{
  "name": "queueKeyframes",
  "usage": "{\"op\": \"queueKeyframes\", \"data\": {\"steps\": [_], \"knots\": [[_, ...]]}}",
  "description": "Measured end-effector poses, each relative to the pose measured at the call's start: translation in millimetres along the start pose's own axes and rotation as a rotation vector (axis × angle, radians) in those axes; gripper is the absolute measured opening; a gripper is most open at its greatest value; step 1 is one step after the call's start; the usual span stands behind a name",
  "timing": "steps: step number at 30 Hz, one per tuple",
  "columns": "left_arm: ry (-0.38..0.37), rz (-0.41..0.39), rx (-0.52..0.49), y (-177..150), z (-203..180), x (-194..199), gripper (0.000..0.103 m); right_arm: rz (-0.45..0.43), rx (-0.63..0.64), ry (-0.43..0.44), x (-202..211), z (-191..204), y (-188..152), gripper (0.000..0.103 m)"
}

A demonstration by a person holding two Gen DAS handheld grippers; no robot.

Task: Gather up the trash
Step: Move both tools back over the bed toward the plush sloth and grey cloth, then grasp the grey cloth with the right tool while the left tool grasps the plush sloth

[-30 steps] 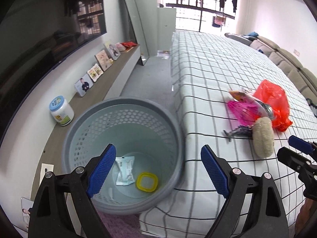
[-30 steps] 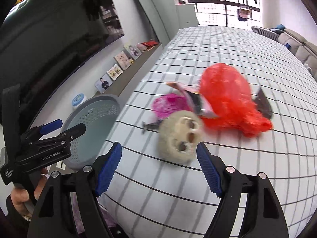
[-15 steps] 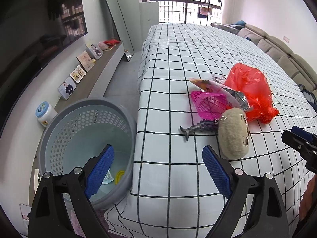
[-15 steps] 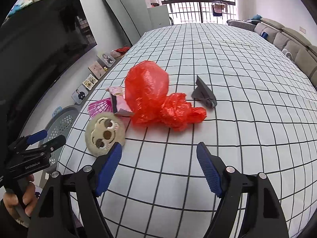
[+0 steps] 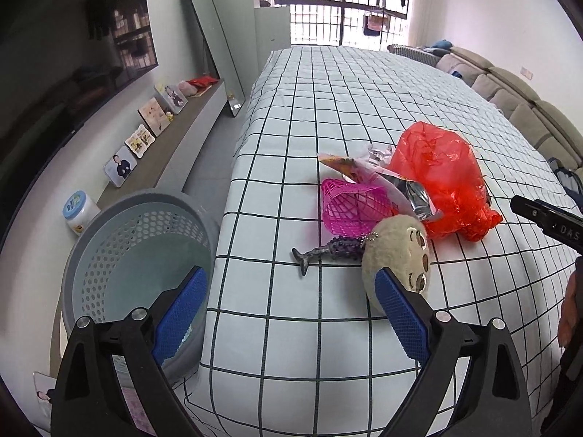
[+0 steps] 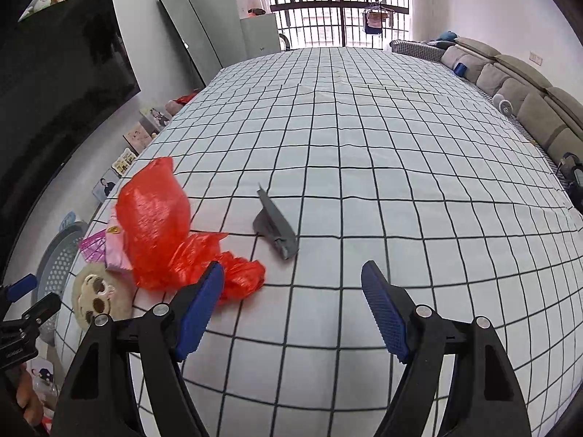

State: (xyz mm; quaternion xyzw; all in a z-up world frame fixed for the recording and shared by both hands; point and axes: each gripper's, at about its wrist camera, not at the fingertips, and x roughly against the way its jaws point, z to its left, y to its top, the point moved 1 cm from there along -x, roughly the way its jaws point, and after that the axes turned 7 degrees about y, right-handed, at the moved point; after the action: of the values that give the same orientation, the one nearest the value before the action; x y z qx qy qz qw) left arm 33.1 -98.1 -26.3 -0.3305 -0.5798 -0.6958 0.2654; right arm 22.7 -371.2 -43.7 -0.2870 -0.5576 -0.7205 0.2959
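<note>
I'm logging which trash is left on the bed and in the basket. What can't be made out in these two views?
- Basket floor, left wrist view: hidden by the left tool and the near wall.
- Items under the red bag, right wrist view: covered by it.
- Grey folded object, right wrist view: too indistinct to identify.

Basket (image 5: 109,251) floor hidden by left gripper (image 5: 291,306); plush (image 5: 400,255) partly covered.
</note>
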Motion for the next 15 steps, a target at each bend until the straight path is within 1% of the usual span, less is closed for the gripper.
{"op": "queueKeyframes", "data": {"steps": [3, 7, 9, 11, 13, 15], "knots": [[0.001, -0.002, 0.005, 1, -5, 2, 0.092, 0.020, 0.016, -0.003, -14, -6, 11, 0.074], [0.014, -0.015, 0.016, 1, -9, 5, 0.093, 0.045, 0.060, -0.009, -36, -4, 21, 0.074], [0.021, -0.026, 0.018, 2, -12, 8, 0.095, 0.062, 0.071, -0.005, -46, -3, 24, 0.070], [0.038, -0.042, 0.012, 3, -17, 12, 0.095, 0.087, 0.078, 0.007, -55, 0, 24, 0.061], [0.046, -0.060, 0.004, 3, -20, 15, 0.096, 0.098, 0.078, 0.013, -63, 0, 22, 0.060], [0.045, -0.068, 0.003, 3, -23, 17, 0.096, 0.104, 0.086, 0.016, -68, 2, 19, 0.057]]}}
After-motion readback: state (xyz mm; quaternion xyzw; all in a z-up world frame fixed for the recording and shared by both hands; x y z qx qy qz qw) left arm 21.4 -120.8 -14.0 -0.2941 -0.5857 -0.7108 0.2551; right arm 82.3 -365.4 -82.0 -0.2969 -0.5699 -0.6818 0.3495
